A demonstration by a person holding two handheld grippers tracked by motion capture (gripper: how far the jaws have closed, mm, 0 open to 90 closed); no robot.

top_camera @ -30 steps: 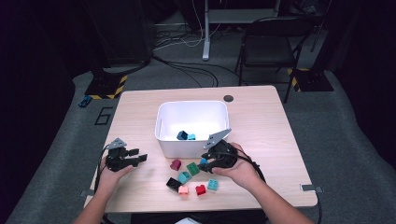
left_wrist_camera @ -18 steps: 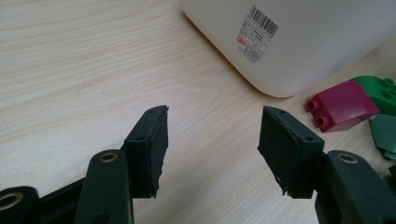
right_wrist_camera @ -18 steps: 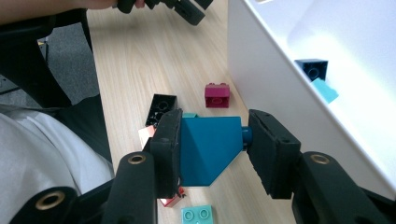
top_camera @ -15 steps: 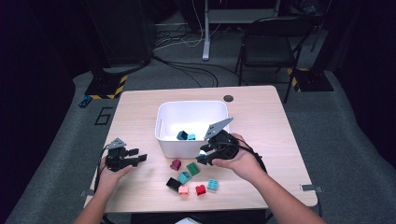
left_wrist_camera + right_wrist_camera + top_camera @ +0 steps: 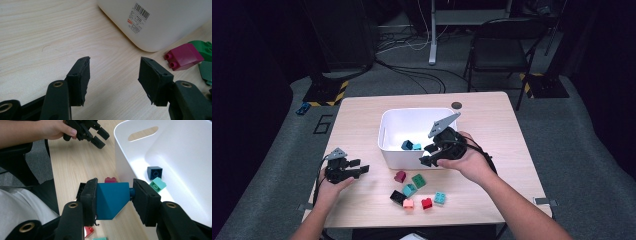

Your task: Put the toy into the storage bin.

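Observation:
My right gripper (image 5: 113, 196) is shut on a blue sloped brick (image 5: 112, 198), held in the air by the front rim of the white bin (image 5: 412, 117); in the high view this gripper (image 5: 432, 152) hovers at the bin's front right corner. Inside the bin lie a dark blue brick (image 5: 154, 172) and a teal brick (image 5: 157, 184). My left gripper (image 5: 357, 169) rests open on the table, left of the bin, and its jaws (image 5: 113, 75) hold nothing. Ahead of it lie a magenta brick (image 5: 183, 55) and a green brick (image 5: 203, 48).
Loose bricks lie in front of the bin: magenta (image 5: 400, 176), green (image 5: 418, 180), teal (image 5: 409, 190), black (image 5: 397, 197), pink (image 5: 408, 203), red (image 5: 427, 203) and light teal (image 5: 440, 197). A dark round disc (image 5: 456, 105) sits near the table's far edge. A chair (image 5: 497, 50) stands beyond.
My right gripper has risen from the loose bricks with the blue brick and moved up toward the bin's front rim. The left gripper has stayed put.

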